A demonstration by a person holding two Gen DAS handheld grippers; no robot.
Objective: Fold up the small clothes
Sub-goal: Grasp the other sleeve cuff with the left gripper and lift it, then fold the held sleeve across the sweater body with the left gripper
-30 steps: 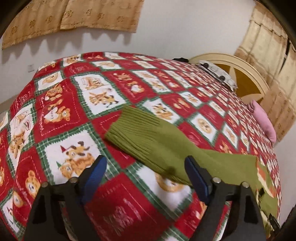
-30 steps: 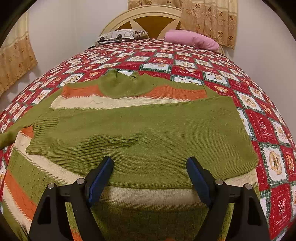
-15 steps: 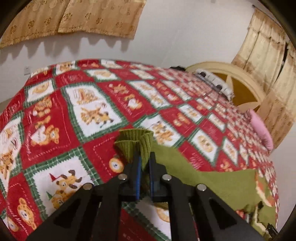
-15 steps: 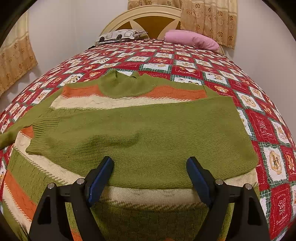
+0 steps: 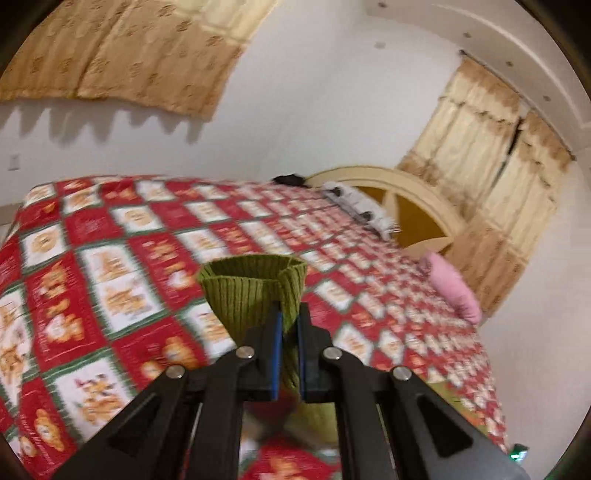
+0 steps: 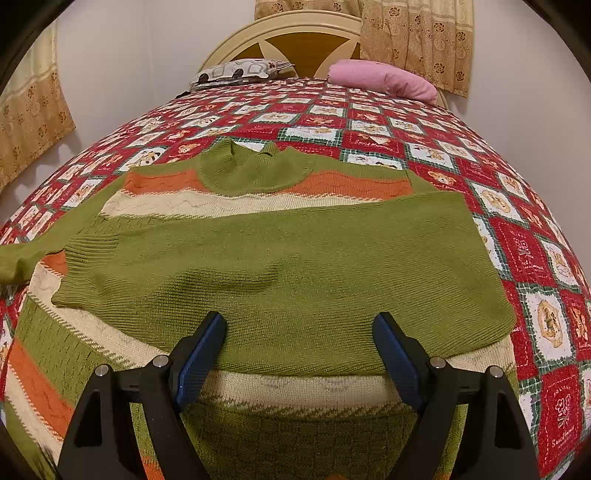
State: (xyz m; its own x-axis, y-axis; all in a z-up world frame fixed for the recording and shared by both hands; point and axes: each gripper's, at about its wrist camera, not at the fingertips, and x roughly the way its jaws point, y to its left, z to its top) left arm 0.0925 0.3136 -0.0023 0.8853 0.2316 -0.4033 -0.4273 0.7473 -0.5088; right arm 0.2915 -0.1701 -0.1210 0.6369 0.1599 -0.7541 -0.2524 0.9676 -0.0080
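Note:
A small green sweater (image 6: 295,258) with orange and cream stripes lies flat on the bed, its right sleeve folded across the chest. My left gripper (image 5: 289,325) is shut on the ribbed green cuff (image 5: 251,291) of the left sleeve and holds it lifted above the quilt. My right gripper (image 6: 299,343) is open and empty, hovering over the sweater's lower body. The left sleeve (image 6: 14,258) trails off the left edge of the right wrist view.
The bed has a red, white and green patchwork quilt (image 6: 535,258). A pink pillow (image 6: 384,79) and a patterned pillow (image 6: 236,70) lie by the cream headboard (image 6: 295,29). Curtains (image 5: 122,55) and white walls surround the bed.
My left gripper closed on the sleeve cuff and has lifted it up off the quilt. The right gripper and the sweater body have not moved.

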